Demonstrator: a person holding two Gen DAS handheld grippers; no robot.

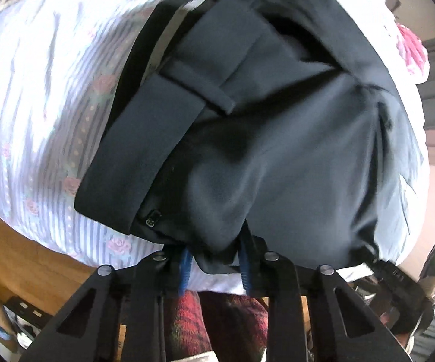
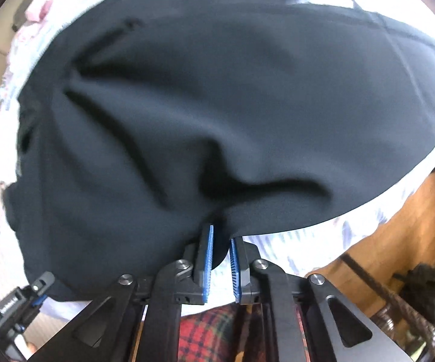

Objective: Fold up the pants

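Dark navy pants (image 1: pixel 277 138) lie spread on a bed, waistband with a belt loop and a small hook clasp (image 1: pixel 152 217) toward the left of the left wrist view. My left gripper (image 1: pixel 215 249) is shut on a bunched fold of the pants' near edge, its blue pads (image 1: pixel 184 268) partly hidden by cloth. In the right wrist view the pants (image 2: pixel 217 96) fill most of the picture. My right gripper (image 2: pixel 221 236) is shut on their near edge, with cloth pinched between the blue pads (image 2: pixel 208 259) and creases fanning out from the grip.
A white striped sheet with pink roses (image 1: pixel 36 105) covers the bed, showing around the pants (image 2: pixel 292 250). A wooden bed frame (image 2: pixel 398 211) runs along the near side. Red plaid clothing of the person (image 2: pixel 208 331) is below the grippers. A pink-flowered pillow (image 1: pixel 413 51) lies far right.
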